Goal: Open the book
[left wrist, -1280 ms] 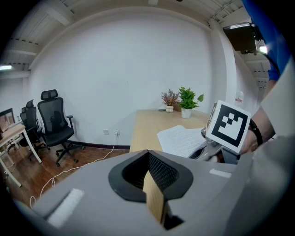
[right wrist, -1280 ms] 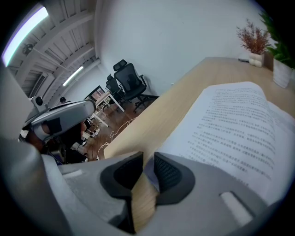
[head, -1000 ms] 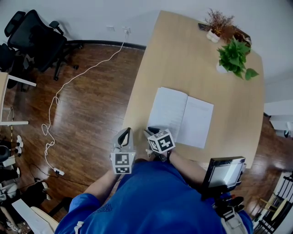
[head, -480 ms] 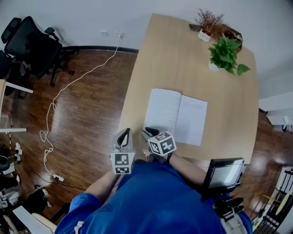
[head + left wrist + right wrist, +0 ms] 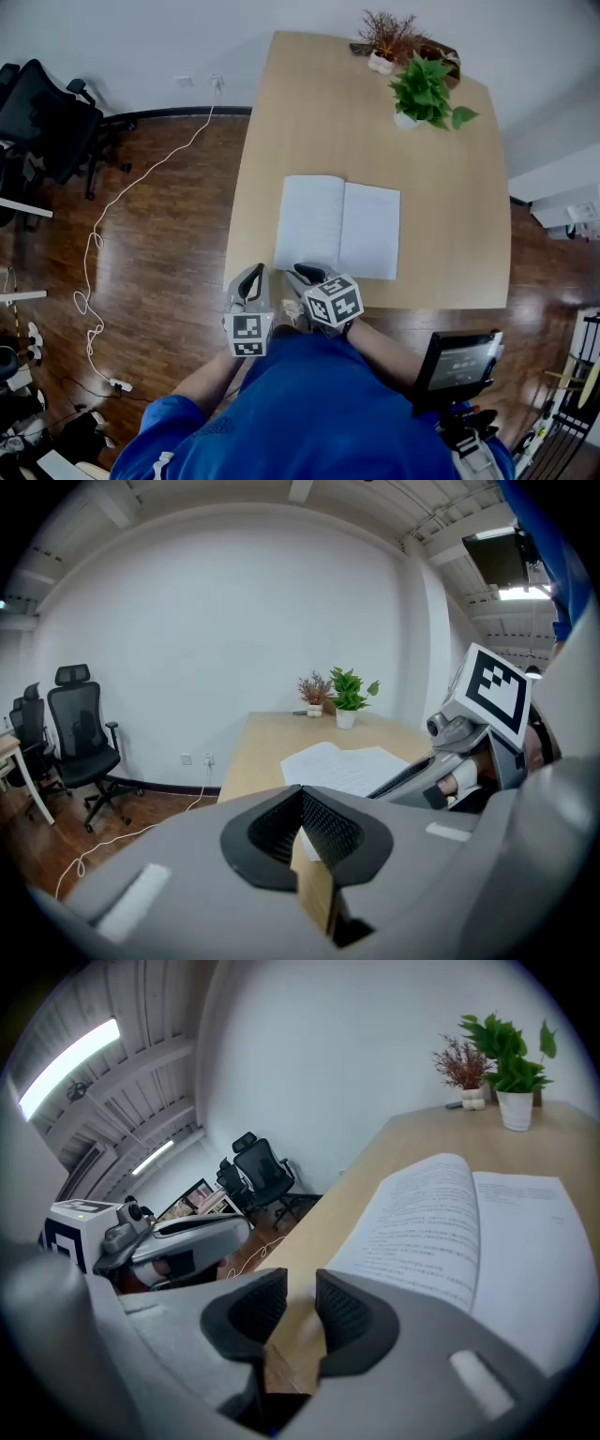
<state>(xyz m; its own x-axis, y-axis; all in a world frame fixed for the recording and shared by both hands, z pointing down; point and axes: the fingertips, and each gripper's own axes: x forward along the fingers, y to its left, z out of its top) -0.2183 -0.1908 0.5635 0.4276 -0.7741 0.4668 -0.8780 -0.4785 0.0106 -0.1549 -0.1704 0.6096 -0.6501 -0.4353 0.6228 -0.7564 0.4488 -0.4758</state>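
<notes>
The book (image 5: 339, 228) lies open and flat on the wooden table (image 5: 309, 112), white printed pages up; it also shows in the left gripper view as the book (image 5: 342, 764) and in the right gripper view as the book (image 5: 469, 1232). My right gripper (image 5: 298, 274) hovers at the table's near edge, just short of the book's left page; in its own view the right gripper (image 5: 300, 1302) stands open with only table showing in the gap. My left gripper (image 5: 253, 274) is beside it, off the table's left corner. In its own view the left gripper (image 5: 301, 794) has its pad tips together, holding nothing.
A green potted plant (image 5: 424, 89) and a dried plant (image 5: 386, 37) stand at the table's far end. Black office chairs (image 5: 47, 112) and a white cable (image 5: 122, 197) are on the wood floor to the left. A small screen (image 5: 459, 361) sits at lower right.
Both grippers have drawn back from the book toward the person; the right one has left the book's near corner and risen. The book has stayed open and still.
</notes>
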